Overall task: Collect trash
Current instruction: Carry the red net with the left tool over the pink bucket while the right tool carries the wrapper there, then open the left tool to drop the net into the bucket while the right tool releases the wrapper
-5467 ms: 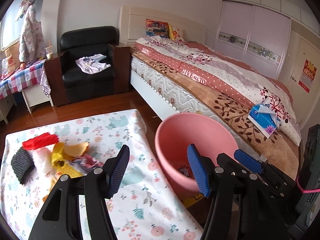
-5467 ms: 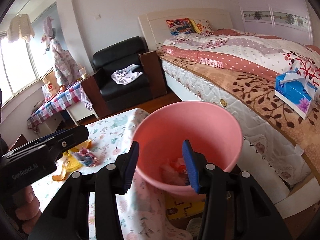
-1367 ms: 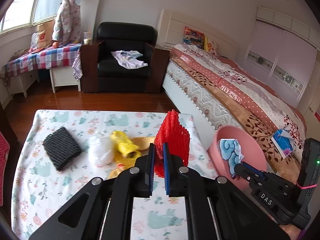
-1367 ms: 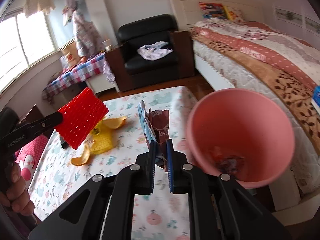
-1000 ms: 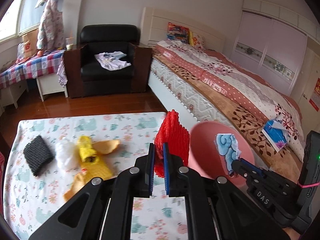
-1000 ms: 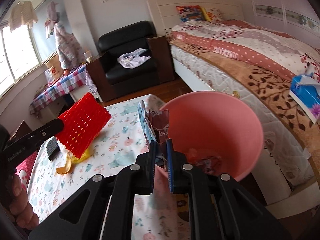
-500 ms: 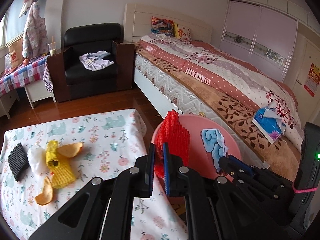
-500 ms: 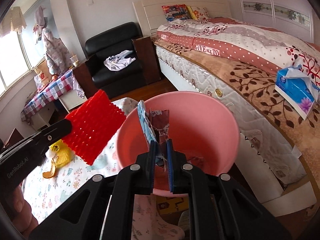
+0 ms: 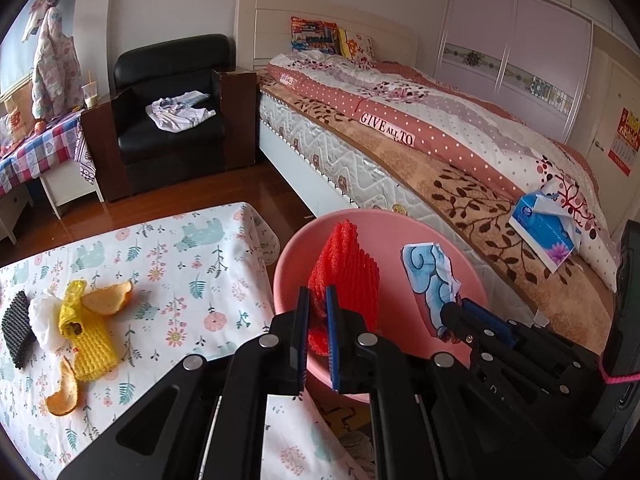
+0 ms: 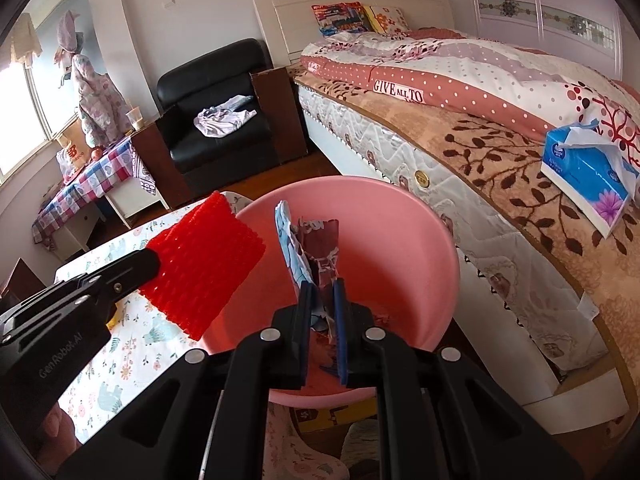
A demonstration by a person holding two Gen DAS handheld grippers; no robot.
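Trouble loomed: our left gripper (image 9: 318, 312) pinched red netting (image 9: 344, 268) near the bin (image 10: 400, 232) rim, where it could've snagged. Our right gripper (image 10: 323, 304), clamping a wrapper (image 10: 312, 248), hung safer.

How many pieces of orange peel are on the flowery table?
2. One orange peel lies beside the top of the yellow foam net; the other peel curls at the net's lower end, nearer the camera. More could hide under the net or the white bag.
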